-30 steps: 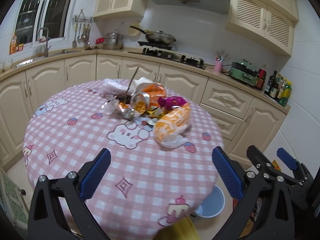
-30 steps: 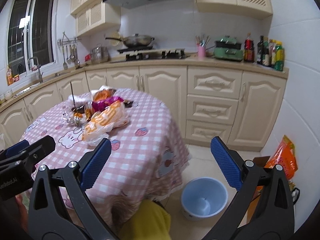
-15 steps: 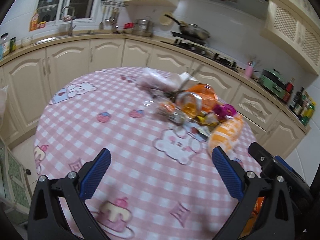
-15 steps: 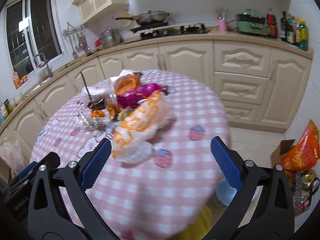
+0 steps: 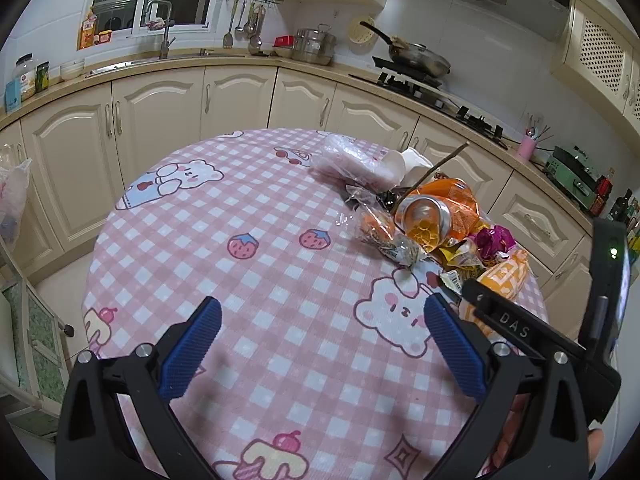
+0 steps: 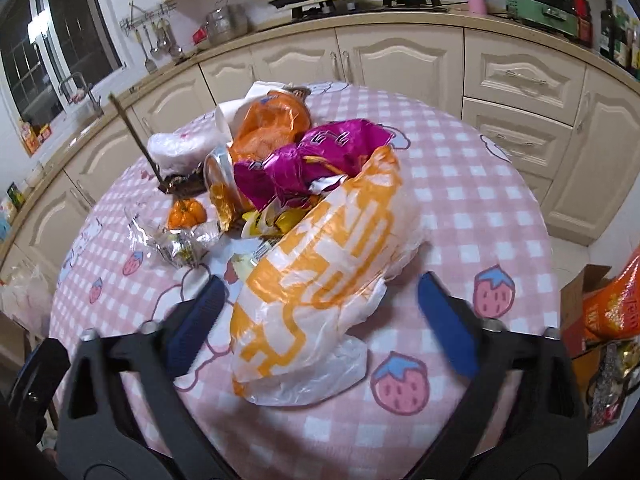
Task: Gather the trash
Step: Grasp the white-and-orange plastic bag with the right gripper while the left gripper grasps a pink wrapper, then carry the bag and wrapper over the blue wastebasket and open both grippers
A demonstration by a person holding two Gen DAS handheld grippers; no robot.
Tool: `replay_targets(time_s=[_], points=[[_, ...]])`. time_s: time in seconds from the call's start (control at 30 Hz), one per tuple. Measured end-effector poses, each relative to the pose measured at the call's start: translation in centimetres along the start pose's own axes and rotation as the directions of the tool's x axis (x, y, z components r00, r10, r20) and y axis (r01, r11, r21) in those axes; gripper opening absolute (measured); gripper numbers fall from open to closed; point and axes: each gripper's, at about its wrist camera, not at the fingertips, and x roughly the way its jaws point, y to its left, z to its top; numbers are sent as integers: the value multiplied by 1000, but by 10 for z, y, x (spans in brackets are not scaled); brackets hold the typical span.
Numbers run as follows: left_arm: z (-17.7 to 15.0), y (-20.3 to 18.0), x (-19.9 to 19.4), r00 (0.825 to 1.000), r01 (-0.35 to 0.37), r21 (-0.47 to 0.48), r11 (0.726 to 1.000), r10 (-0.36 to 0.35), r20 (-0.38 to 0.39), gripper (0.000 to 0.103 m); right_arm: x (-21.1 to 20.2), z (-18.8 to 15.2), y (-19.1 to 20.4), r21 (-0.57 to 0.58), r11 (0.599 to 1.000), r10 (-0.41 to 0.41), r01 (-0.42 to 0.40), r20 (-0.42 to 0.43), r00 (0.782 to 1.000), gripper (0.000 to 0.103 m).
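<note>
A heap of trash lies on the round table with the pink checked cloth (image 5: 240,208). Its nearest piece is an orange-and-white plastic bag (image 6: 320,280), also seen in the left wrist view (image 5: 502,276). Behind it are a magenta foil wrapper (image 6: 316,160), a tipped orange can (image 5: 426,220), clear crumpled wrappers (image 5: 380,236) and a white cup (image 6: 228,116). My right gripper (image 6: 320,284) straddles the bag's near end; its jaws are closing and the pads (image 6: 196,316) stand clear of the plastic. My left gripper (image 5: 322,304) hangs open over bare cloth, left of the heap.
Cream cabinets and a worktop with a hob (image 5: 416,80) ring the table. On the floor at the right stand a cardboard box and an orange sack (image 6: 612,308). A pale plastic bag (image 5: 12,196) hangs at the far left. The right tool's black frame (image 5: 516,330) crosses the left view.
My right gripper has come forward over the table until the orange-and-white bag lies between its fingers, and its jaws have narrowed. My left gripper has swung left, so the heap now sits at its right.
</note>
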Motion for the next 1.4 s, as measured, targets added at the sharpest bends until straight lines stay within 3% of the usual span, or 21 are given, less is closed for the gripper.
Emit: replay_targets(time_s=[0.13, 0.37, 0.43, 0.57, 0.73, 1.0, 1.07, 1.13, 1.17, 1.23, 1.4], points=[[3, -14, 3, 1000, -3, 17, 1000, 3, -3, 99, -8, 0, -10, 0, 1000, -10, 10, 32, 999, 57], [9, -68, 21, 993, 74, 128, 989, -61, -104, 99, -39, 2, -45, 40, 999, 16, -20, 103, 995, 57], [11, -84, 25, 992, 63, 169, 983, -44, -114, 99, -49, 4, -59, 57, 998, 25, -32, 126, 992, 57], [16, -120, 41, 989, 58, 264, 963, -19, -150, 99, -61, 8, -83, 88, 996, 12, -26, 155, 988, 57], [15, -150, 65, 953, 178, 298, 938, -88, -291, 99, -62, 10, -115, 143, 990, -14, -9, 157, 988, 57], [1, -204, 74, 947, 234, 429, 873, -105, -303, 97, -60, 4, -158, 238, 971, -64, 28, 146, 987, 56], [-3, -212, 87, 942, 221, 442, 869, -73, -328, 90, -60, 2, -167, 258, 966, -56, 18, 142, 988, 56], [-8, -214, 98, 933, 208, 455, 866, -37, -357, 57, -60, -1, -171, 264, 964, -66, 28, 137, 988, 56], [-11, -215, 105, 926, 210, 455, 865, -26, -378, 52, -60, -2, -174, 267, 963, -73, 35, 134, 988, 56], [-10, -214, 103, 931, 204, 452, 868, -29, -363, 44, -62, -4, -177, 272, 962, -76, 37, 134, 988, 56], [-10, -218, 90, 943, 195, 463, 864, -34, -332, 43, -70, -12, -181, 281, 958, -96, 54, 136, 986, 56]])
